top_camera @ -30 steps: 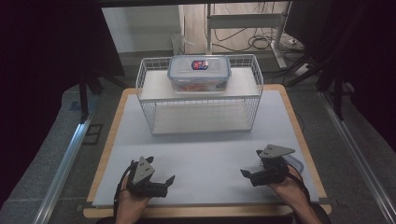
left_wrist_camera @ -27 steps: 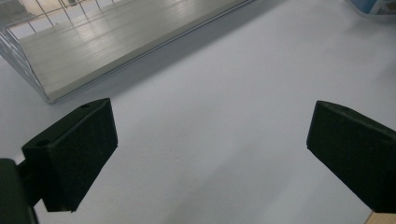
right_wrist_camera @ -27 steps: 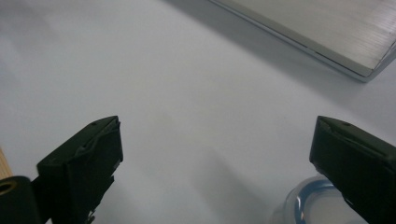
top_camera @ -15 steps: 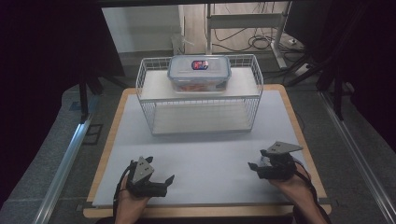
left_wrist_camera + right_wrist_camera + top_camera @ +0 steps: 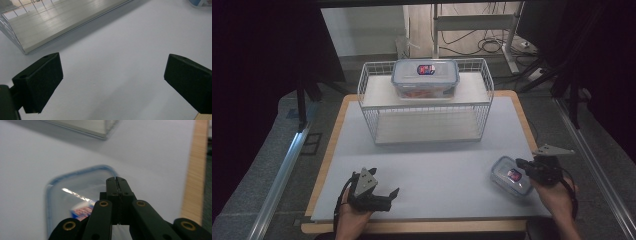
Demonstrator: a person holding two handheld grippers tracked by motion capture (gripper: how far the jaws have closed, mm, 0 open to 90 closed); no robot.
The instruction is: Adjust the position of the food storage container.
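— Where do we stand, starting nearest us?

— Our left gripper [image 5: 393,198] rests at the near edge of the counter [image 5: 437,160], jaws wide and empty. In the left gripper view its pads [image 5: 41,82] frame nothing but bare counter.

— And the right?

— The right gripper [image 5: 521,163] sits at the near right of the counter. Its jaws have just been closing and now meet with nothing between them. In the right gripper view they press flat together [image 5: 116,180] over the small lidded container [image 5: 75,195].

— So we don't hold the container?

— No. The small lidded container [image 5: 511,176] lies flat on the counter, lid on, with the shut jaw tips at its right edge. We can't tell whether they touch the lid or hang just above it.

— What lies farther off?

— The white wire rack [image 5: 484,115] stands at the far middle of the counter, well apart from both grippers. Its lower shelf [image 5: 427,127] is bare. On its top shelf sits a larger lidded container [image 5: 425,80], closed, with something orange inside.

— How far along do we judge ourselves?

— Early. We take it the small container is bound for the rack, perhaps the bare lower shelf, though that is our guess. Nothing is gripped or lifted yet. Left for us: open the right jaws, close them on the container, carry it across the counter and set it down.
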